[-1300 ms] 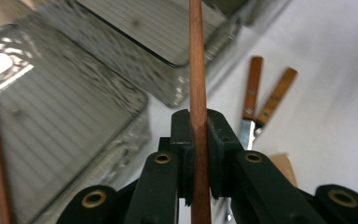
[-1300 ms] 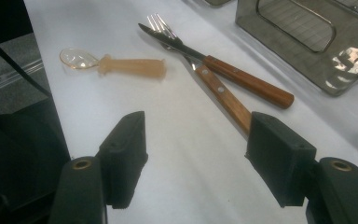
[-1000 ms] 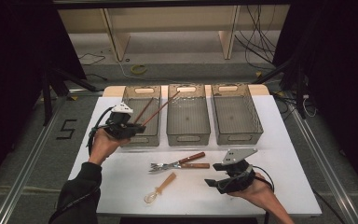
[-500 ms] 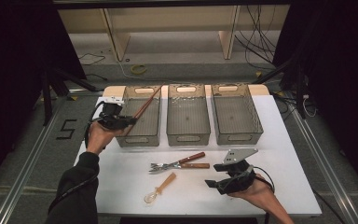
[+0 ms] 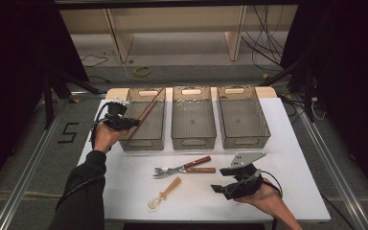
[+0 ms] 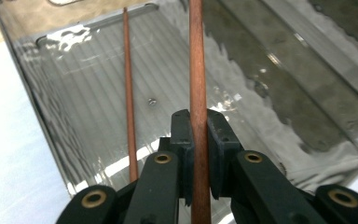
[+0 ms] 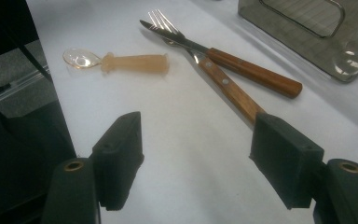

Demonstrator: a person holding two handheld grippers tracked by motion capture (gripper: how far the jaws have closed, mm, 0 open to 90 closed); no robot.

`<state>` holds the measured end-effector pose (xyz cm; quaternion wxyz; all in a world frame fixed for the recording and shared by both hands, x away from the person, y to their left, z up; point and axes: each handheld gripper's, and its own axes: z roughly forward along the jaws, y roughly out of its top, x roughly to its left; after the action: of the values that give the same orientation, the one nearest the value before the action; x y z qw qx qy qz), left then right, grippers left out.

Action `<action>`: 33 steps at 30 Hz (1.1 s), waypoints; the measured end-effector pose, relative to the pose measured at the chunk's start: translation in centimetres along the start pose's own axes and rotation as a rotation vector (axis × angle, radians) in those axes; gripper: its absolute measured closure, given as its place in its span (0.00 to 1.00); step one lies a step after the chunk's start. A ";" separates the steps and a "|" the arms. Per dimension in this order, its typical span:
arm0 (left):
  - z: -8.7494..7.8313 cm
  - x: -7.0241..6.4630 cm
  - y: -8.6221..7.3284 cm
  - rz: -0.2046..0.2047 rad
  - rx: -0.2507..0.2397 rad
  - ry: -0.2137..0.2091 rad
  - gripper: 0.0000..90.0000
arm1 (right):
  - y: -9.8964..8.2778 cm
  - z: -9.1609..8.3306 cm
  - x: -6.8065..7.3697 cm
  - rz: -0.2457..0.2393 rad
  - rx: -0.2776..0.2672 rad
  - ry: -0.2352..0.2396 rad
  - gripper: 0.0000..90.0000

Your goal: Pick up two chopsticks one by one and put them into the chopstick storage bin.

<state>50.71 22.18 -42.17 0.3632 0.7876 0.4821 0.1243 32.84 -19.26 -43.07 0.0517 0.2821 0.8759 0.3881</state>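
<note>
A white bench [image 5: 124,182] carries three clear bins in a row along its far side: a left bin [image 5: 146,125], a middle bin [image 5: 193,120] and a right bin [image 5: 242,117]. The left gripper [image 5: 127,123] is held at the near left corner of the left bin, its jaws pressed together on a brown chopstick [image 6: 197,84] that passes straight up between the pads. In the high view this chopstick [image 5: 148,109] slants from the gripper up across the left bin toward its far right corner. In the left gripper view a second chopstick [image 6: 128,88] lies inside the left bin [image 6: 270,107], just to the left of the pinched one and almost parallel to it, its near end hidden behind the gripper [image 6: 198,140]. The right gripper [image 5: 226,188] is low over the near right part of the bench, with its grey plate on top and its jaws spread wide, holding nothing. In the right gripper view the gripper [image 7: 198,154] faces a fork [image 7: 214,70] and a knife [image 7: 233,60], both with wooden handles, which cross each other on the bench; the end of the fork's handle sits just behind the right jaw. Farther off lies a small spoon [image 7: 121,60] with a clear bowl and a pale orange handle. In the high view the spoon [image 5: 165,192] lies near the front edge, the fork [image 5: 184,170] and knife [image 5: 187,165] between it and the middle bin.
</note>
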 end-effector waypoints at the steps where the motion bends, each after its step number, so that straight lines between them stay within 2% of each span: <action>1: 0.1 0.1 -0.1 -0.001 0.006 0.002 0.91 | 0.0 0.0 0.0 0.000 0.001 0.000 0.38; 9: 0.8 0.6 -0.5 -0.035 0.049 0.017 0.91 | 0.0 0.1 0.0 -0.002 0.007 0.003 0.38; 13: 1.0 0.7 -0.6 -0.040 0.045 0.029 0.89 | -0.1 0.1 0.0 0.002 0.016 0.006 0.39; 15: 1.0 0.7 -0.6 -0.028 0.055 0.018 0.83 | -0.1 0.1 0.0 0.001 0.016 0.007 0.39; 18: 0.8 0.3 -0.4 -0.030 0.051 0.025 0.66 | -0.1 0.2 0.0 0.003 0.018 0.008 0.39; 23: -0.2 -1.1 -0.4 0.007 0.035 -0.005 0.51 | -0.1 0.1 0.0 0.004 0.014 0.005 0.39; 30: -2.6 -3.4 -0.9 0.031 -0.033 -0.056 0.38 | -0.1 0.0 0.0 0.008 0.007 0.000 0.38; 33: -3.3 -4.4 -1.3 0.023 -0.048 -0.088 0.34 | -0.1 0.0 -0.1 0.005 0.006 -0.002 0.38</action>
<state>45.82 20.31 -40.05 0.4016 0.7888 0.4533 0.1052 32.85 -19.35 -43.11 0.0509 0.2849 0.8762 0.3853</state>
